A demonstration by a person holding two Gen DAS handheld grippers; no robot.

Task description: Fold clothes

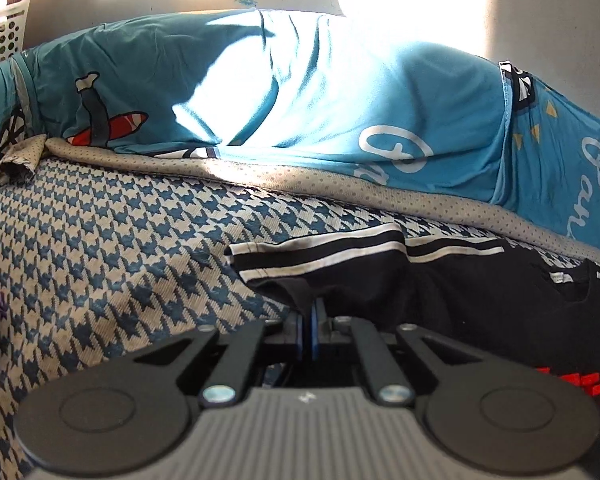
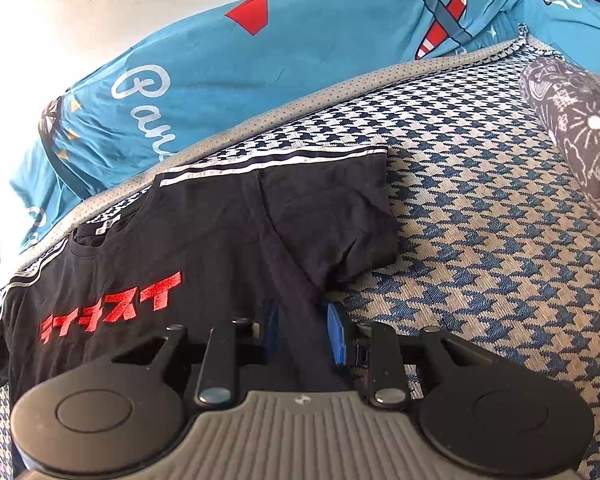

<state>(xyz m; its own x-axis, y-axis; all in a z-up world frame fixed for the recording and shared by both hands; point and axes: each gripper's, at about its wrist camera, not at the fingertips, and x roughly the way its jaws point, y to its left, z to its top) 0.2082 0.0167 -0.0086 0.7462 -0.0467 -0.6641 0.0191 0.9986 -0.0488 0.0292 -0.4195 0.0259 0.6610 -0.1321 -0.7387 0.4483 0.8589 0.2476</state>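
Houndstooth woven bed cover (image 2: 480, 240), black cotton T-shirt (image 2: 220, 240) with red print lying flat on it, left gripper (image 1: 314, 312) clenched on its striped sleeve, right gripper (image 2: 300, 316) clamping a bunched side fold, smooth teal pillow (image 1: 300, 92) at far edge.

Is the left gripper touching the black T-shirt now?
Touching. In the left wrist view, the left gripper has its blue pads shut on the edge of the black T-shirt.
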